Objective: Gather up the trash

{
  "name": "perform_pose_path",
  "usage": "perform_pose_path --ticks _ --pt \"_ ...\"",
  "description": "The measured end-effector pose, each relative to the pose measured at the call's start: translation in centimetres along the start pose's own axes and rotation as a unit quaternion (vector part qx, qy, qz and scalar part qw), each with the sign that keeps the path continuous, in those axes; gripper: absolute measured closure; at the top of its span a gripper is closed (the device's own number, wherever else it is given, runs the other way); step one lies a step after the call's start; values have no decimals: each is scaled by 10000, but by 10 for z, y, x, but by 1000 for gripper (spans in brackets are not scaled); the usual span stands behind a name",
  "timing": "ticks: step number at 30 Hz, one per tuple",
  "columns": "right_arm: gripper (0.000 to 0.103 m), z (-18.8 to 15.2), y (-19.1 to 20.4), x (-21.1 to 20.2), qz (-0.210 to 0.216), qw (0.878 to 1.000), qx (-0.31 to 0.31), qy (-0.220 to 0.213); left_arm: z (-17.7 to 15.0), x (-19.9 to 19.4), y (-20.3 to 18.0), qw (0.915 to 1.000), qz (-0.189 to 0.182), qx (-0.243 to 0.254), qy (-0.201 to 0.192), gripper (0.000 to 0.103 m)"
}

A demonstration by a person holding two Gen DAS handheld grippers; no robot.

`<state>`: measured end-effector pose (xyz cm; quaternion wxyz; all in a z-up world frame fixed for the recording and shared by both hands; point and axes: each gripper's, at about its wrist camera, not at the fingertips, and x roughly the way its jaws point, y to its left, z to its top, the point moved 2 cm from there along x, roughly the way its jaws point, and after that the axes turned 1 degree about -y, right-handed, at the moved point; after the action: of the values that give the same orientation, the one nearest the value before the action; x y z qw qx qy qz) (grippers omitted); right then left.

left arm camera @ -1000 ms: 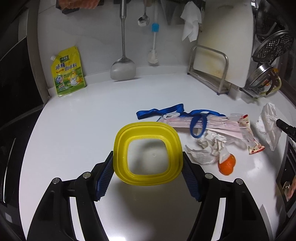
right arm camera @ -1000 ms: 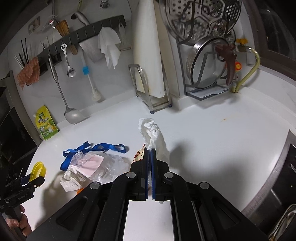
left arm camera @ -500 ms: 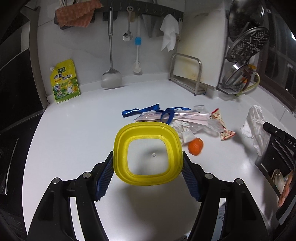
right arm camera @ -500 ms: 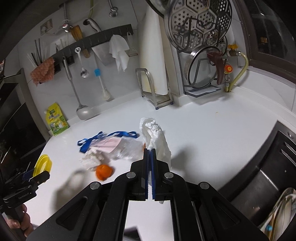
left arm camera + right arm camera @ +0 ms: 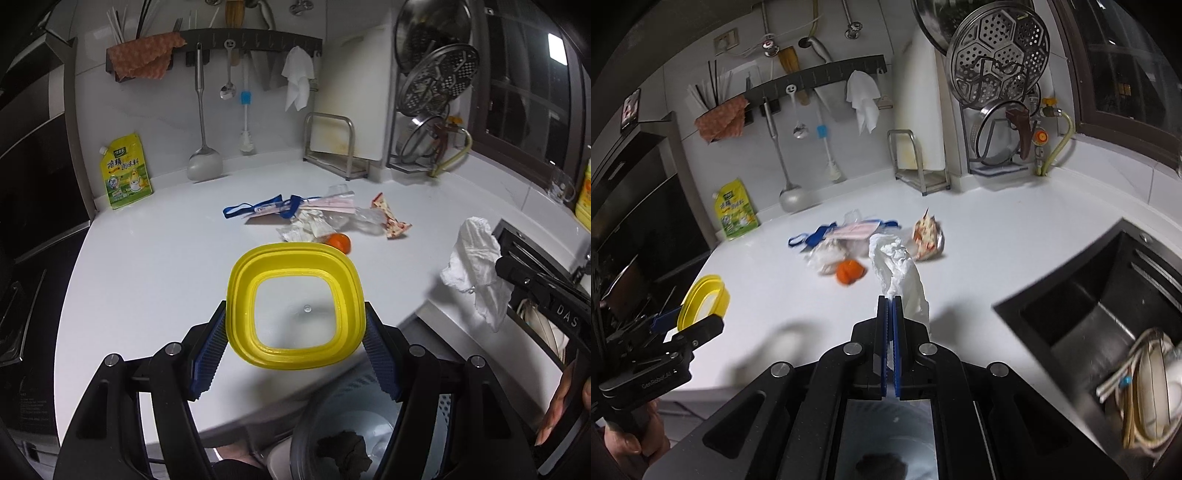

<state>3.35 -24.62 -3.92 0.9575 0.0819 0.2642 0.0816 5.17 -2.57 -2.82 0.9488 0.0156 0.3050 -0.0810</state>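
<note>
While both hands draw back from the middle of the desk toward its near edge, the left gripper keeps its blue pads clamped on the two sides of the yellow lid, jaws held fairly wide by the lid's breadth. A second ago that lid hung over bare white desk; now the lower centre of the left view shows a bin coming in beneath it, with something dark lying inside. The right gripper is pinched fully closed on a crumpled white tissue, which stands up from the jaws in the centre of the right view and shows at the right edge of the left view.

The change means the carry is almost over: both pieces have left the pile and are nearing the bin, which sits below the desk edge. My guess is the drop comes next, tissue and lid each released above the opening.

Further out, the pile sits smaller in the frame than before, upper centre of both views: an orange peel, a blue strap, a clear plastic bag and a printed wrapper wait on the desk. So more trips look likely.
</note>
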Motion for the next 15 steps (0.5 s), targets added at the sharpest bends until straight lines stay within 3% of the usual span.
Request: perform_pose_path --ticks 15 --pt "101 -81 11 -41 -100 9994 89 329 -58 -27 -32 9989 -373 169 232 36"
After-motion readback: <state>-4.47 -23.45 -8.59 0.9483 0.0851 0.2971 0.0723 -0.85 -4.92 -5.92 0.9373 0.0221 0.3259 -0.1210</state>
